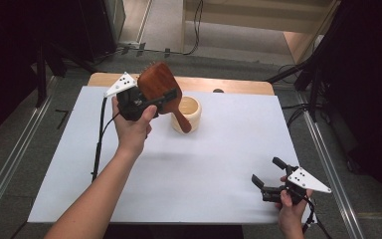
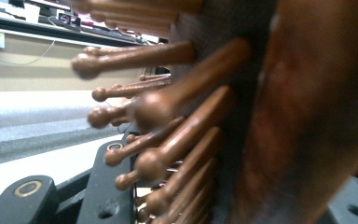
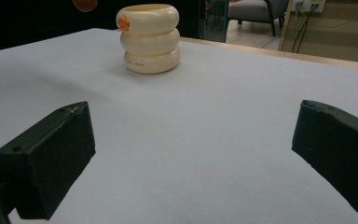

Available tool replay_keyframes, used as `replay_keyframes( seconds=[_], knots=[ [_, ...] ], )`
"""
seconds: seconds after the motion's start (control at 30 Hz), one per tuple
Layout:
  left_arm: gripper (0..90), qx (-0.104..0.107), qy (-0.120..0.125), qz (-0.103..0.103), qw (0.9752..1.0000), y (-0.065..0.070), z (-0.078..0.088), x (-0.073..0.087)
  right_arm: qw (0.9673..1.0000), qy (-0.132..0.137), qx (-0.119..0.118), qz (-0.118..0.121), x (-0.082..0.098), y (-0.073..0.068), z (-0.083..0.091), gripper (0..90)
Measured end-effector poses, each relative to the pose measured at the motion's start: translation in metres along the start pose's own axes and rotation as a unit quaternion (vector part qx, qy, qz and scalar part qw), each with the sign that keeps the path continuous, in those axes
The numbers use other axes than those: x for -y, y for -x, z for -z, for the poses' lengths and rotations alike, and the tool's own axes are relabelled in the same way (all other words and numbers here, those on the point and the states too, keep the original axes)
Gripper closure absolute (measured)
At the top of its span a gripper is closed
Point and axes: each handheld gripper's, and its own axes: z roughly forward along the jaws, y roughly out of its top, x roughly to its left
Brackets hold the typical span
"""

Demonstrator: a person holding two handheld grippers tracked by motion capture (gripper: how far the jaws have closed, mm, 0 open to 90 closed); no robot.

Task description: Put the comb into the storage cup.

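The wooden hairbrush (image 2: 279, 116) sits directly before the lens in the left gripper view, its round-tipped wooden pins (image 2: 168, 158) pointing left. The left gripper (image 1: 151, 102) is clamped on the brush head and holds it above the table (image 1: 219, 164), with the handle angled down over the rim of the cream ribbed cup (image 1: 188, 113). The right gripper (image 1: 269, 175) rests near the table's front right corner, jaws spread wide with nothing between them, well apart from the cup.
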Motion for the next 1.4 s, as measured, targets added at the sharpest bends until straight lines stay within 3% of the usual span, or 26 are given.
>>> replay_keyframes(
  seconds=[0.83,1.4],
  knots=[
    [53.8,-0.022,0.016,0.007,0.9996,-0.018,-0.015,-0.018,1.0000,-0.002,-0.002,0.001,0.000,0.000,0.000,0.0],
    [53.8,-0.063,0.021,0.004,0.9978,-0.034,-0.031,-0.012,1.0000,0.001,-0.004,-0.002,0.000,0.001,0.000,0.0]
  ],
)
